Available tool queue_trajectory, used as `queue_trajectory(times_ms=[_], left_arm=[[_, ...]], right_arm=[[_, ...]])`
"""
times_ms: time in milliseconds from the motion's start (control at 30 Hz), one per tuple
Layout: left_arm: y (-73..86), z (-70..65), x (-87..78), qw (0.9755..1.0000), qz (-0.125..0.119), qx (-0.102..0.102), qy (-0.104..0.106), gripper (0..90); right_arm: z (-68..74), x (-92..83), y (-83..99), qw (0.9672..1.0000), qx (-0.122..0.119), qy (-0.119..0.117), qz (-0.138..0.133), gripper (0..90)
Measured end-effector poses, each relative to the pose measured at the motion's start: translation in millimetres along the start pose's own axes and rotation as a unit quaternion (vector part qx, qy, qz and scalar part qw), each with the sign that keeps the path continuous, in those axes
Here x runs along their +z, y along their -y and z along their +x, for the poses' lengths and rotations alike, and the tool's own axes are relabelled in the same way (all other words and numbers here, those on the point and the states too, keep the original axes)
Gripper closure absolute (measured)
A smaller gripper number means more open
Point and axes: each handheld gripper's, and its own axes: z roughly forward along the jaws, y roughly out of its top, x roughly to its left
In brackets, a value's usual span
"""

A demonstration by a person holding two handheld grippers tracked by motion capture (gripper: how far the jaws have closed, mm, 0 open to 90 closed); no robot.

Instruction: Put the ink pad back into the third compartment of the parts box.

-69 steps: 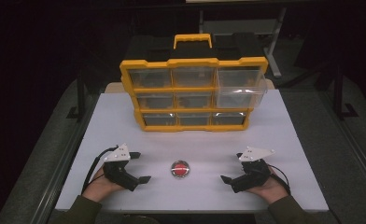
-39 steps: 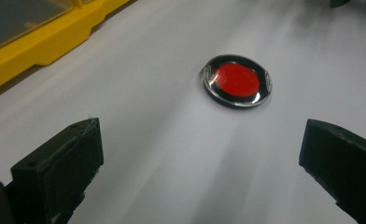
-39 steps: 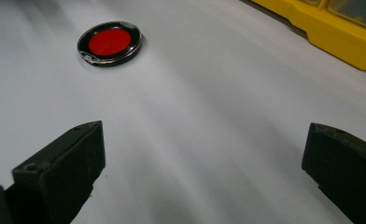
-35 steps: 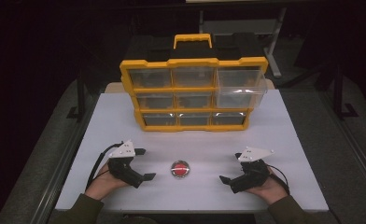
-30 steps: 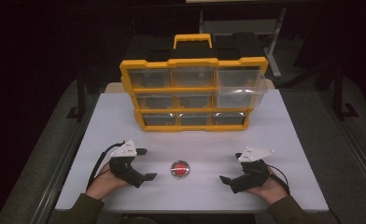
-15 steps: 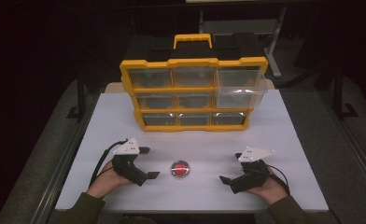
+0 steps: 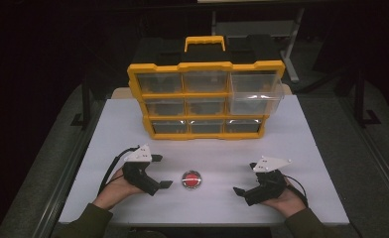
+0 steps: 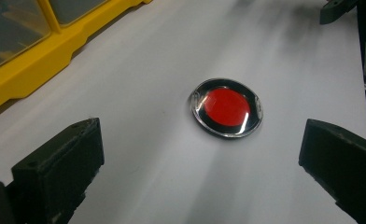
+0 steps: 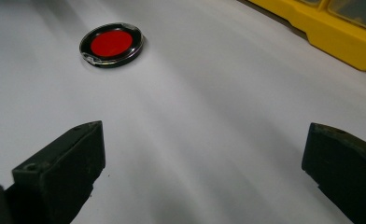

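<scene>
Centrally, round red disc point(image 8: 227, 107), black rim, seemingly clear-cased.

On the white table point(image 7: 301, 144) a round red disc point(image 7: 191, 179) lies flat near the front edge; the left gripper point(image 7: 159, 171) sits just beside it with jaws spread, the right gripper point(image 7: 244, 187) farther off on its other side; a yellow drawer organizer point(image 7: 206, 100) stands upright behind, its top right drawer pulled out.
</scene>
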Motion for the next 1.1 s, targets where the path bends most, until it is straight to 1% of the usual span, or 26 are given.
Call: queue_trajectory(times_ms=[100,200,533,700,933,1033,1100], left_arm=[[-1.5,0.3,0.5,1.0,0.0,0.0,0.001,0.0],[-4.7,0.0,2.0,1.0,0.004,0.005,0.002,0.0],[-13.1,-0.6,6.3,0.9999,0.005,0.014,0.002,0.0],[-16.2,-0.5,8.2,0.9999,0.005,0.015,0.005,0.0],[-21.8,-1.7,13.2,0.9995,0.014,0.025,0.012,0.0],[-24.8,-2.5,16.2,0.9993,0.014,0.032,0.013,0.0],[-25.7,-2.9,17.2,0.9993,0.013,0.032,0.013,0.0]], right_arm=[[-0.2,0.0,-0.1,1.0,0.0,0.0,0.0,0.0],[-0.3,0.1,-0.2,1.0,-0.001,-0.001,0.001,0.0],[-0.2,0.0,-0.4,1.0,-0.001,-0.001,0.0,0.0],[-0.2,0.0,-0.4,1.0,-0.001,-0.001,0.0,0.0],[-0.7,-0.2,0.2,1.0,-0.001,0.0,-0.001,0.0],[-0.9,-1.1,1.3,1.0,0.0,0.0,-0.003,0.0],[-0.9,-1.3,1.6,1.0,0.001,-0.001,-0.003,0.0]])
